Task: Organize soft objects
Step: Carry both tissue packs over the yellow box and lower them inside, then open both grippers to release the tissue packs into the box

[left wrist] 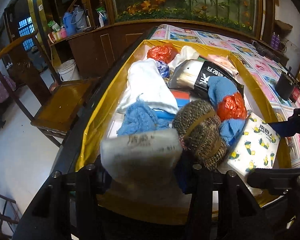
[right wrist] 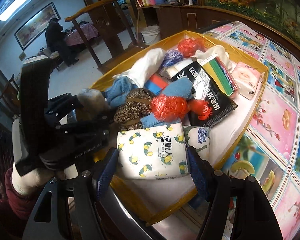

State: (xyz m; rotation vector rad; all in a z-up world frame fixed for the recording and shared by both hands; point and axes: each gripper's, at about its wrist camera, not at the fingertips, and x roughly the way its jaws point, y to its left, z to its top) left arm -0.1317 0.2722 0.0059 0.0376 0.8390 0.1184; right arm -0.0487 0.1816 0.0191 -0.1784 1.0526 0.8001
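The left gripper (left wrist: 142, 172) was clenched on a pale grey, soft rectangular block (left wrist: 140, 156) with blurred dark lettering, low in the centre of the left wrist view; its lower end was hidden between the black fingers. In the right wrist view the same block showed only as a smudged grey-brown lump (right wrist: 92, 100) at mid left, above a white-gloved hand (right wrist: 28, 178) with a dark red sleeve.

The right gripper (right wrist: 153, 160) was grasping a glossy, flat tissue pack printed with lemons (right wrist: 153, 152), its blue textured pads (right wrist: 107, 172) pressed to both short edges, at the lower centre of the frame.

Both packs sat at the near end of a shallow box with shiny yellow walls (left wrist: 94, 124) that filled the middle of each view. Inside lay a heap: a coarse brown knitted roll bound by a band (left wrist: 200, 132), fuzzy blue cloths (left wrist: 138, 118), crinkled red plastic bags (left wrist: 232, 106), a white cloth (left wrist: 146, 86) and a black foil packet (left wrist: 206, 76). What lay beneath the heap could not be made out. The box rested on a table with a pink and blue patterned covering (right wrist: 278, 108), cut off at the right edge.
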